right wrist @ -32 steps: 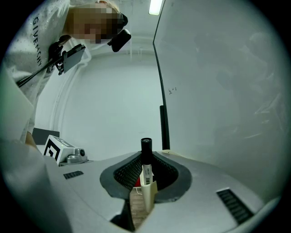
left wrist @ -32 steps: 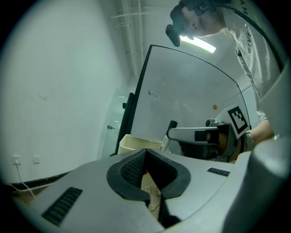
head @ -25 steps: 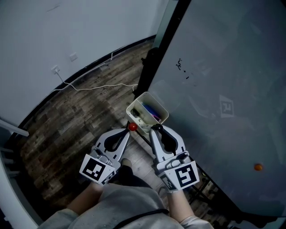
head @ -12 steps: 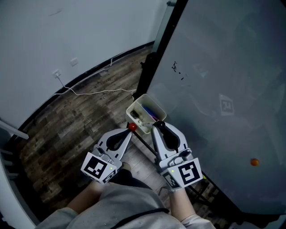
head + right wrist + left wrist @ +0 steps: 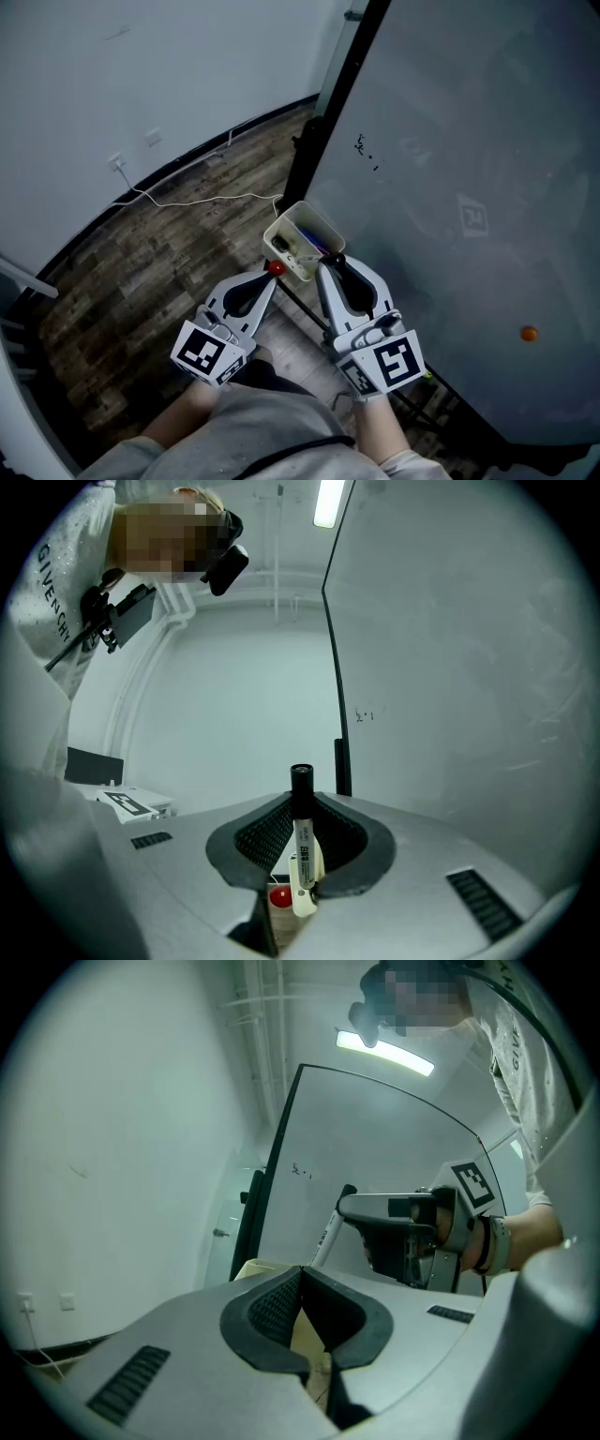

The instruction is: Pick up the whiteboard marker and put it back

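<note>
A white whiteboard marker (image 5: 301, 841) with a black cap stands upright between the pads of my right gripper (image 5: 302, 808), which is shut on it. In the left gripper view the marker (image 5: 326, 1237) slants up out of the right gripper (image 5: 349, 1206). In the head view the right gripper (image 5: 333, 263) hovers at the near edge of a cream pen cup (image 5: 284, 219) fixed by the whiteboard (image 5: 450, 169). The cup holds other pens. My left gripper (image 5: 273, 275) is shut with nothing in it, tips at the cup's left rim beside a small red round thing (image 5: 277, 268).
The whiteboard's black frame post (image 5: 323, 122) rises just behind the cup. An orange dot (image 5: 530, 333) and a square tag (image 5: 475, 217) sit on the board. A white cable (image 5: 197, 199) runs over the wooden floor to a wall socket (image 5: 117, 161).
The right gripper has risen slightly with the marker still in it. The left gripper has stayed at the cup's rim.
</note>
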A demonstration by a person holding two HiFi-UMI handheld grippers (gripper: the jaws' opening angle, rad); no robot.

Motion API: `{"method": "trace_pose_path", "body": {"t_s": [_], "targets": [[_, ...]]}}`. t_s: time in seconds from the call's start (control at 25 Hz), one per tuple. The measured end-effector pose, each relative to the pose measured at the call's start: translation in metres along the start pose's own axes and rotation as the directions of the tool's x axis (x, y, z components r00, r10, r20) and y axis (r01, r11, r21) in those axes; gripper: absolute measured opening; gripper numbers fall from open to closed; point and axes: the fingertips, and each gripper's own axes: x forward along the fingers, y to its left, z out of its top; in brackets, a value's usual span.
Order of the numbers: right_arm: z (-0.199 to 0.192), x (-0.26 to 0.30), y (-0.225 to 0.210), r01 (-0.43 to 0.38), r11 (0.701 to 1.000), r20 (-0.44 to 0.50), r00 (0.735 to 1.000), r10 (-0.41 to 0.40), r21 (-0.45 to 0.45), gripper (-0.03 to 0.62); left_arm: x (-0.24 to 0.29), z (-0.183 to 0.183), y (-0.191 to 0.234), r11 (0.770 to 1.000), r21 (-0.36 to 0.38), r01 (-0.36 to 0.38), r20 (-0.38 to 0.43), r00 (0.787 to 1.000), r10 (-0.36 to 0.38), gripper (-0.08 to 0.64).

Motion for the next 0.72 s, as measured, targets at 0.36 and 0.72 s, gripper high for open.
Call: {"method": "trace_pose_path", "body": {"t_s": [0.36, 0.72], "targets": [[0.0038, -0.0024, 0.0037, 0.006, 1.0, 0.007, 1.0, -0.006, 0.003, 0.075, -0.0035, 0.0016, -0.0008, 1.0, -0.003, -0.001, 0.002, 1.0, 0.001, 0.015], [0.0102, -0.0055, 0.0062, 0.021, 1.0, 0.019, 1.0, -0.02, -0.011, 0.075, -0.0052, 0.0034, -0.0036, 1.0, -0.005, 0.008, 0.01, 1.0, -0.008, 0.015]]}}
